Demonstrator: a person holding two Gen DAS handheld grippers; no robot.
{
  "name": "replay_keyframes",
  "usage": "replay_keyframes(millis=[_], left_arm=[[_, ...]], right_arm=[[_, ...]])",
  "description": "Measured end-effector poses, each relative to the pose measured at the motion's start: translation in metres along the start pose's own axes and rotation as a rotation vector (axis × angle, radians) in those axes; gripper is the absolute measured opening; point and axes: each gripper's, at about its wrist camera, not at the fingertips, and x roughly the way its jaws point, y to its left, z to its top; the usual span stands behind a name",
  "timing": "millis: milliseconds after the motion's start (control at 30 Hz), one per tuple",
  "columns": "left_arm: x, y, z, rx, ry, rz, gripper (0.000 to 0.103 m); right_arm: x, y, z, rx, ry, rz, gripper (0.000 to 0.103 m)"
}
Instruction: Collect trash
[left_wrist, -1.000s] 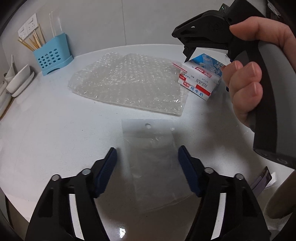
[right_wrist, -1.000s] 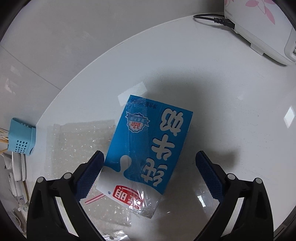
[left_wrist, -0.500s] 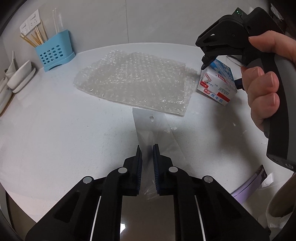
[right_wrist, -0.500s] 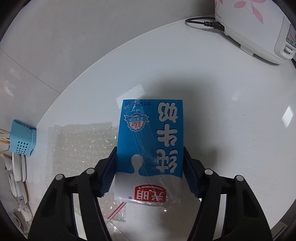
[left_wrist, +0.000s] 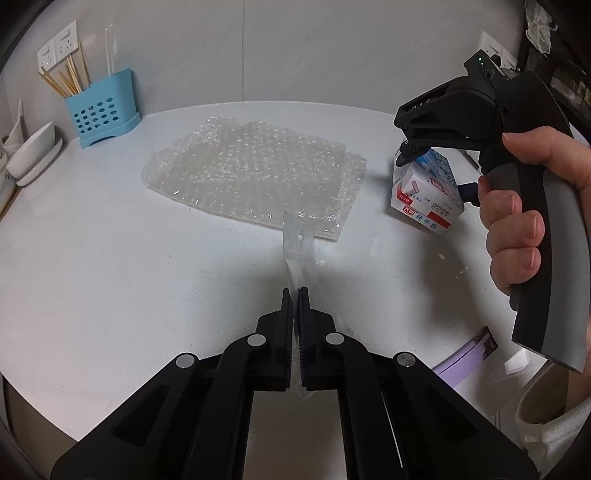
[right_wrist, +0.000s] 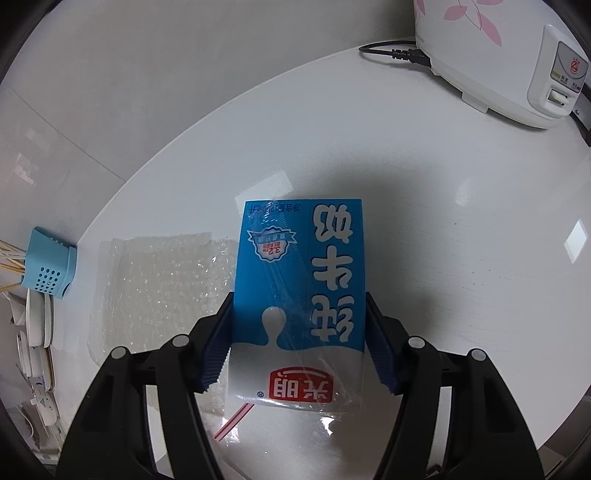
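My left gripper (left_wrist: 294, 295) is shut on a clear plastic bag (left_wrist: 298, 245), whose free end stands up crumpled ahead of the pads, just above the white counter. In the right wrist view, my right gripper (right_wrist: 298, 306) is shut on a blue and white milk carton (right_wrist: 298, 291), pads pressed against its two long sides. The left wrist view shows that carton (left_wrist: 424, 192) tilted off the counter at the right, under the right gripper, which a hand holds. A sheet of bubble wrap (left_wrist: 255, 173) lies flat at the counter's middle, also seen left of the carton as the bubble wrap (right_wrist: 162, 280).
A blue utensil holder (left_wrist: 99, 110) with chopsticks and white dishes (left_wrist: 33, 155) stand at the back left by the wall. A white rice cooker (right_wrist: 498, 55) with its cord sits at the back right. Purple and white scraps (left_wrist: 465, 354) lie near the counter's front right edge.
My left gripper shut on the clear bag and lifted it, so it now stands crumpled. My right gripper shut on the milk carton and raised it, shifting right.
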Motion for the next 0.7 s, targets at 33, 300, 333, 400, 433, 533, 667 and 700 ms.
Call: replay_keyframes(millis=[33,300,333,400,433,533,667,700], left_arm=[[-0.002,0.000,0.001,0.002,-0.005,0.000,0.002],[-0.020,-0.005,0.000,0.010,-0.048,-0.013,0.002],[-0.023,-0.006,0.000,0.012,-0.056,-0.010,0.002],[-0.028,-0.006,-0.001,0.011,-0.066,-0.013,0.002],[-0.031,-0.007,-0.002,0.012,-0.070,-0.016,0.002],[-0.041,-0.008,-0.006,0.013,-0.087,-0.019,0.002],[-0.056,-0.005,-0.012,0.005,-0.100,-0.022,0.002],[-0.059,-0.003,-0.013,0.003,-0.103,-0.021,0.002]], right_arm=[[-0.003,0.001,-0.001,-0.007,-0.009,-0.004,0.062],[-0.036,-0.004,-0.014,-0.077,-0.072,-0.003,0.062],[-0.040,-0.005,-0.016,-0.084,-0.079,-0.007,0.062],[-0.048,-0.009,-0.020,-0.099,-0.092,-0.013,0.062],[-0.050,-0.009,-0.022,-0.106,-0.095,-0.013,0.062],[-0.062,-0.014,-0.031,-0.127,-0.108,-0.016,0.062],[-0.077,-0.020,-0.046,-0.163,-0.121,-0.014,0.062],[-0.082,-0.021,-0.050,-0.171,-0.122,-0.013,0.062]])
